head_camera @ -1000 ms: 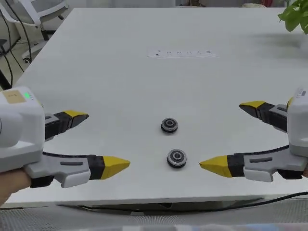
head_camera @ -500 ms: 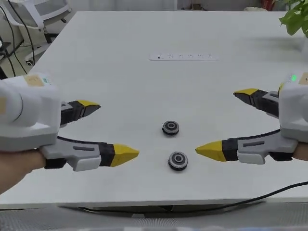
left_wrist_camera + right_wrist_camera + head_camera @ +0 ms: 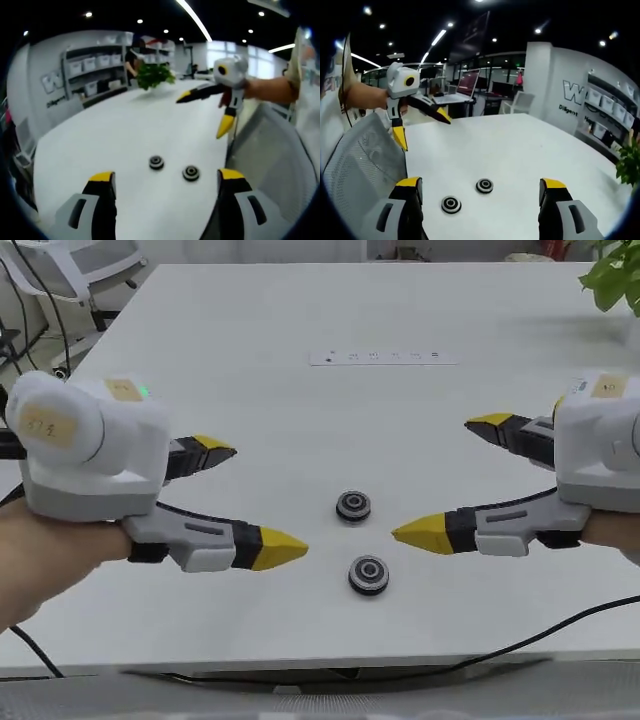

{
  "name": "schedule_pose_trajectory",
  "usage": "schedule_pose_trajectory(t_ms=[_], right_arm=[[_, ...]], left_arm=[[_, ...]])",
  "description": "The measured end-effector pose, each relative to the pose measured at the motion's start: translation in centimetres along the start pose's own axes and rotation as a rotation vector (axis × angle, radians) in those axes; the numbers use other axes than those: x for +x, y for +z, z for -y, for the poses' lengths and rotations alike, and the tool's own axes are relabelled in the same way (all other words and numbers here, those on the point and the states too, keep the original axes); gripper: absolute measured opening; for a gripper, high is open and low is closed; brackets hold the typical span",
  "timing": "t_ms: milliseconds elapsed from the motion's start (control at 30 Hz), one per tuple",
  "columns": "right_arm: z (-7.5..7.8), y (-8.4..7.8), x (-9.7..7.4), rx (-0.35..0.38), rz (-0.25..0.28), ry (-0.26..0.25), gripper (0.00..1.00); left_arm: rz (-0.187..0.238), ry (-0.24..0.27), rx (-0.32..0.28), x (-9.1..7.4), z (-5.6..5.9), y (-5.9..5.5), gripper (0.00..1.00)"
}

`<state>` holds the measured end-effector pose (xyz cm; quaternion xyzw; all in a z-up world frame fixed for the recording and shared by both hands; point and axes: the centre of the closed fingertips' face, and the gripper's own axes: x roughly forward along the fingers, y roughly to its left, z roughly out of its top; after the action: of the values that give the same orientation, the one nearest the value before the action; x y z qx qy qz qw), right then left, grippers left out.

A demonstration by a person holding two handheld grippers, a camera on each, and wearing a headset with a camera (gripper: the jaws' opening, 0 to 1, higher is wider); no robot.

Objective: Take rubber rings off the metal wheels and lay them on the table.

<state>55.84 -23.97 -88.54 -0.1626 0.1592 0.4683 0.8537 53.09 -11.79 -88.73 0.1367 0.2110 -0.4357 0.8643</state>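
Metal wheels [image 3: 353,506], two; left gripper [image 3: 264,499], right gripper [image 3: 433,478], both spread.

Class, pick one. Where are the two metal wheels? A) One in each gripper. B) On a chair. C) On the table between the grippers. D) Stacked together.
C: the far wheel and near wheel lie apart on the table, between the left gripper and right gripper, both open.

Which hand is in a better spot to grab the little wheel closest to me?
Right, I think, but only just. The right gripper and the left gripper are both open and point inward. In the head view, though, the right one's lower tip lies a little closer to the near wheel.
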Motion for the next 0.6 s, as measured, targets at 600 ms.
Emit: schedule_pose_trajectory(t_ms=[600], right_arm=[[-0.3, -1.3, 2.2, -0.007, 0.002, 0.073, 0.96]], left_arm=[[-0.006, -0.088, 0.007, 3.5, 0.7, 0.4, 0.8]])
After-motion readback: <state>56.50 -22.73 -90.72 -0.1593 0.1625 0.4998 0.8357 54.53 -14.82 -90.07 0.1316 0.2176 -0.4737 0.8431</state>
